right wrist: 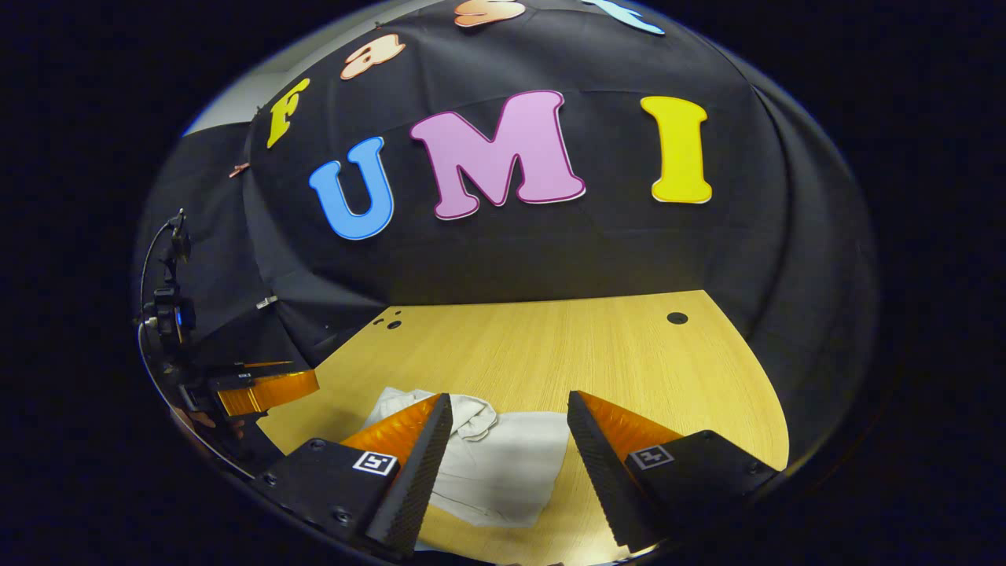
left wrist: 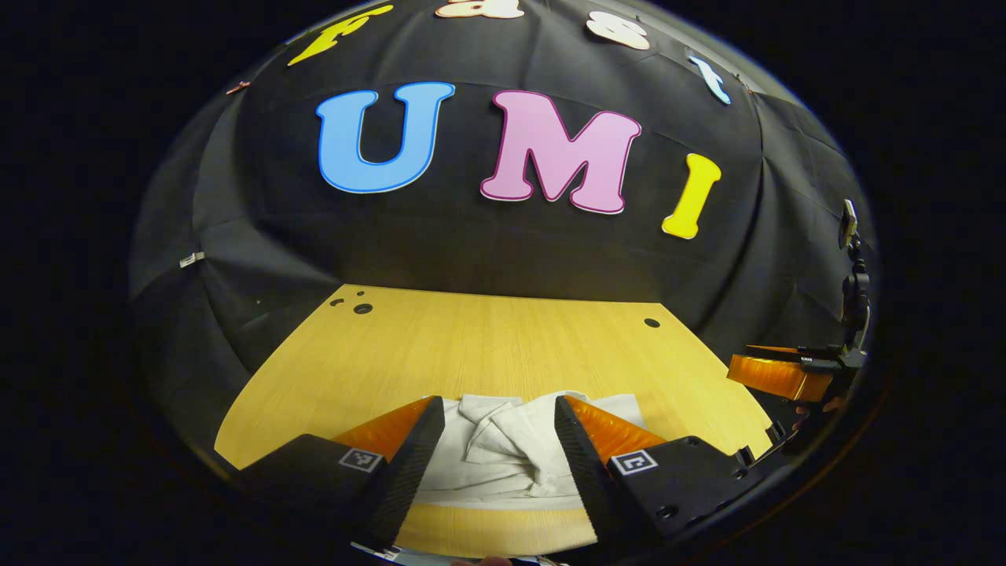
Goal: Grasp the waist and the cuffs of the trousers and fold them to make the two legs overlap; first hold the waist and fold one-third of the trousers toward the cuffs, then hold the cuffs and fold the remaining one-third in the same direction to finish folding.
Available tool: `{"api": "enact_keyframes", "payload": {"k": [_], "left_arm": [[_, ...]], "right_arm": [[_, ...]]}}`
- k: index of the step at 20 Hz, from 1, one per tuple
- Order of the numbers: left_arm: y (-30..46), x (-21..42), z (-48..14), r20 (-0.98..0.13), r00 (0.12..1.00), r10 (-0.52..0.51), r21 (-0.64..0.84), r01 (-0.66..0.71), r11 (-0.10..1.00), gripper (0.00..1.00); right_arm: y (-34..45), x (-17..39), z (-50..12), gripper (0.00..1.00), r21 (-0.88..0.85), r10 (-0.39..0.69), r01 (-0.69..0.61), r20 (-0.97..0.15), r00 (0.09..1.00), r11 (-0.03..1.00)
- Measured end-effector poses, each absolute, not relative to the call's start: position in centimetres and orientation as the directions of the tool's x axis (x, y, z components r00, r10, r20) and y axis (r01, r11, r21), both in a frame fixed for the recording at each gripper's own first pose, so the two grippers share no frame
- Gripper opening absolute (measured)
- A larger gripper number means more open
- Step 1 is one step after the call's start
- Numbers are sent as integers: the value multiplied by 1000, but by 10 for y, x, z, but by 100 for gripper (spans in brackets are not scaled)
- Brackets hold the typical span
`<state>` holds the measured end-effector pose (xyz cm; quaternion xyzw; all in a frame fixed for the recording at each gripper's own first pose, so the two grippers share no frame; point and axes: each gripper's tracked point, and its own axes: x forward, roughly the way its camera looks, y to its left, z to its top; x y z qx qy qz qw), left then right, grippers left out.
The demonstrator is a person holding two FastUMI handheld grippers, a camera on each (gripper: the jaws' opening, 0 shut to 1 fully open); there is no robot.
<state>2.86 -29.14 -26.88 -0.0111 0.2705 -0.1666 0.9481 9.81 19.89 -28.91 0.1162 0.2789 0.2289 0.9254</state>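
Pale cream trousers (left wrist: 503, 456) lie crumpled in a loose bundle on the wooden table (left wrist: 487, 346), near its front edge. My left gripper (left wrist: 499, 452) hovers open above them, with the bunched cloth showing between its fingers and nothing gripped. In the right gripper view the trousers (right wrist: 503, 472) lie lower left, a flat corner toward me and a knotted bunch behind. My right gripper (right wrist: 509, 464) is open over that flat part, holding nothing. The other gripper (left wrist: 778, 376) appears at the far right of the left gripper view, and at the far left (right wrist: 263, 391) of the right gripper view.
The table (right wrist: 597, 354) stretches back to the black cloth wall, with small round holes (right wrist: 677, 318) near its far corners. A clamp stand with cables (right wrist: 169, 314) rises at the left edge of the right gripper view.
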Motion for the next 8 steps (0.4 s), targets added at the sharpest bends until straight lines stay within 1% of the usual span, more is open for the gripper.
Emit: {"api": "enact_keyframes", "payload": {"k": [3,5,8], "left_arm": [[-287,19,-266,-508,808,-300,-95,293,951,90],[-287,9,-268,-517,803,-297,-94,291,952,90],[-279,3,-269,-525,798,-296,-100,287,953,90]], "right_arm": [[215,82,-299,91,333,531,-414,-498,685,847],[227,78,-305,91,355,553,-424,-520,651,833],[230,88,-301,91,373,539,-392,-518,664,841]]}}
